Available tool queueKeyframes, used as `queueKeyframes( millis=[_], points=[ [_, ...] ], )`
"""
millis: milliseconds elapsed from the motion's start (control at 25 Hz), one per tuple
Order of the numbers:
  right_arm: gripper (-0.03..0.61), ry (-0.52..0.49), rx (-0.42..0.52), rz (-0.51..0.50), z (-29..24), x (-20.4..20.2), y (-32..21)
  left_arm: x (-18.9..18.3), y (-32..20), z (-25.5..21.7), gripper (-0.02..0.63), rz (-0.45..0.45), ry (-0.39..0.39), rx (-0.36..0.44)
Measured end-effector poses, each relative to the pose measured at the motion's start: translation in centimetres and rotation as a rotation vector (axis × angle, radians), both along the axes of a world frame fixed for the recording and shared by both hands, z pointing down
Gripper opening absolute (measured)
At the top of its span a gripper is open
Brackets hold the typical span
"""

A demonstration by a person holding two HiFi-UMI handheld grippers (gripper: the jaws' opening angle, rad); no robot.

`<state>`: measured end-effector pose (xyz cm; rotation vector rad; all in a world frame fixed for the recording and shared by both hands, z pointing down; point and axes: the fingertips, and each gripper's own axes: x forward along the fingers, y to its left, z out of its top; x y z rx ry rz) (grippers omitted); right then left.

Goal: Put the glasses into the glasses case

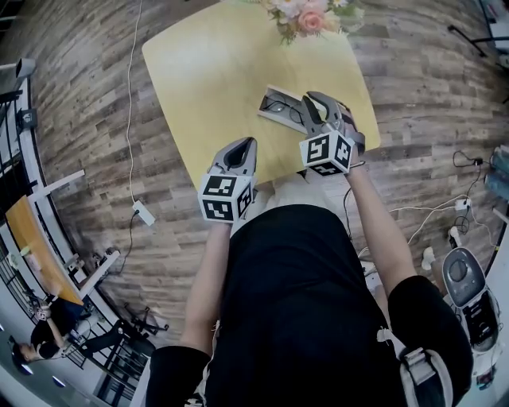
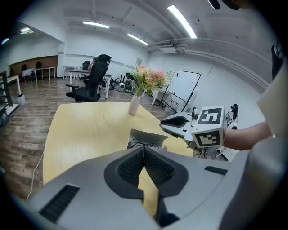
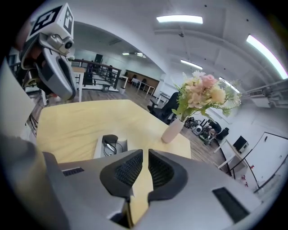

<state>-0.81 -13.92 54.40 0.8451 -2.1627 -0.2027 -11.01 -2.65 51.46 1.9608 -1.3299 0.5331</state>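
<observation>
Left gripper (image 1: 241,151) and right gripper (image 1: 312,107) are seen over the yellow table (image 1: 199,71) in the head view. The glasses (image 1: 278,104) are seen lying in the open glasses case (image 1: 273,119), near the right gripper.
Left gripper view: jaws are pressed together, nothing held.
Right gripper view: jaws are parted by a thin slit, nothing between them.

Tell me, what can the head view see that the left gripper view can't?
Only the head view shows the person's black shirt and a white power strip on the floor. Only the left gripper view shows a black office chair, the ceiling lights and the white vase. Both show the yellow table, the flowers, the glasses lying in the open glasses case, the left gripper and the right gripper.
</observation>
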Motion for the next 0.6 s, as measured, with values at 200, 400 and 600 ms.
queueKeyframes(
  millis=[200,400,600],
  points=[
    [0.066,0.036,-0.045,0.045,1.5,2.6,-0.8,1.0,0.7,-0.1,0.024,-0.010,-0.003,0.003],
    [0.077,0.031,-0.112,0.061,3.0,3.8,-0.1,1.3,1.3,-0.3,0.025,-0.027,-0.005,0.003],
    [0.077,0.009,-0.142,0.049,3.2,3.9,0.7,1.8,1.5,-0.2,0.025,-0.040,-0.004,0.004]
  ],
)
